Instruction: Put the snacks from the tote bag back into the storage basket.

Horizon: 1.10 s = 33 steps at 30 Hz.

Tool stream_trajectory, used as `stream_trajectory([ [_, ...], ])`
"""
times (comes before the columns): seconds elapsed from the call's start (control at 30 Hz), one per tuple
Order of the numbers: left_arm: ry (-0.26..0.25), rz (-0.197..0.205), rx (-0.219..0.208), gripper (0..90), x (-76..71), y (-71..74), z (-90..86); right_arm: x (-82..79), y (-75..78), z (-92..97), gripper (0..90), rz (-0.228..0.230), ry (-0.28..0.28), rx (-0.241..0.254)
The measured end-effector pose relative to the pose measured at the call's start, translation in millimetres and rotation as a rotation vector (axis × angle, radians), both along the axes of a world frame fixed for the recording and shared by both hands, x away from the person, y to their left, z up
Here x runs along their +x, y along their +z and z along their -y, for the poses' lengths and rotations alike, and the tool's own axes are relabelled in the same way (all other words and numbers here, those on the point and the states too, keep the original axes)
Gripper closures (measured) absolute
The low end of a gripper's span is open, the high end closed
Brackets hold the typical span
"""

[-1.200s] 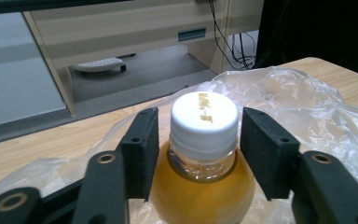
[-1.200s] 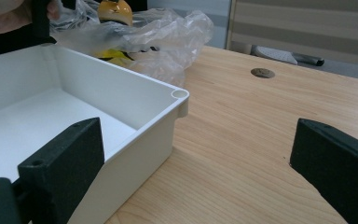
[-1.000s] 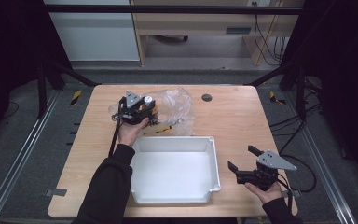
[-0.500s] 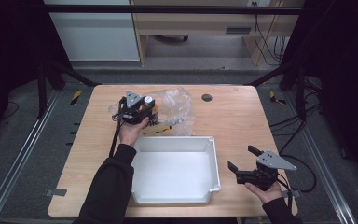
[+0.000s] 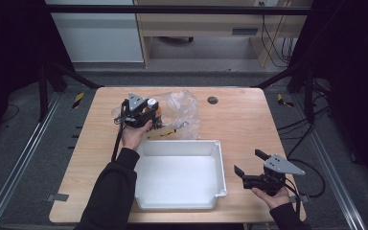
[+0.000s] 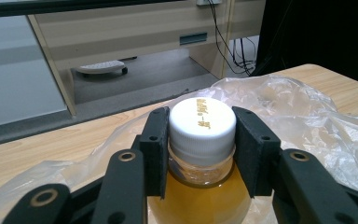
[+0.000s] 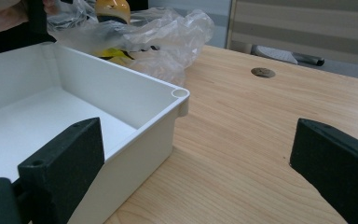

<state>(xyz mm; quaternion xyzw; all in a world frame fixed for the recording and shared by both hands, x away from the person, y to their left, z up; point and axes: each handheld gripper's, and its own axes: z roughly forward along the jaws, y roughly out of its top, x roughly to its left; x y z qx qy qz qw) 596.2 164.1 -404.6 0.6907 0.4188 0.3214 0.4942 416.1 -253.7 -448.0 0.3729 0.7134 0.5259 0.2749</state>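
At the far left of the wooden table [image 5: 249, 124], the left gripper [image 6: 201, 140] has its two jaws closed against the white cap [image 6: 201, 122] of a small bottle [image 6: 200, 196] of amber liquid, gripping at the neck. The bottle stands upright, its long axis vertical and crosswise to the jaws, and it sits amid a crumpled clear plastic bag [image 5: 179, 112]. The white tray [image 5: 179, 211] lies directly toward the person from that bottle, its far rim just beside the bag; any transfer into it would likely be a short lift and a pull back toward the person. The left hand is much the nearer to the bottle. The right gripper [image 5: 250, 164] is held at the tray's right side, apart from it, jaws spread wide and holding nothing; it points toward the tray's near right corner. The tray interior appears empty. Whether the bottle rests on the table or is lifted slightly cannot be determined. Beyond the table are grey flooring, a cabinet and trailing cables.
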Motion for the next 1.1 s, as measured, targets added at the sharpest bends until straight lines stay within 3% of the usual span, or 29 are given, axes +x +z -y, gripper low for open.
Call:
stream_trajectory([
  [0.43,0.005,0.034,-0.023,58.8,-8.3,17.3,-9.3,0.4,-0.3,-0.3,3.1,0.001,0.001,-0.004],
  [0.7,-0.002,0.071,-0.043,58.9,-17.4,39.9,-13.5,0.2,-0.1,-0.4,3.1,0.003,-0.001,-0.005],
  [1.1,-0.008,0.105,-0.03,58.9,-31.7,75.1,-15.5,-0.1,-0.1,-0.4,3.1,0.004,0.0,-0.007],
])
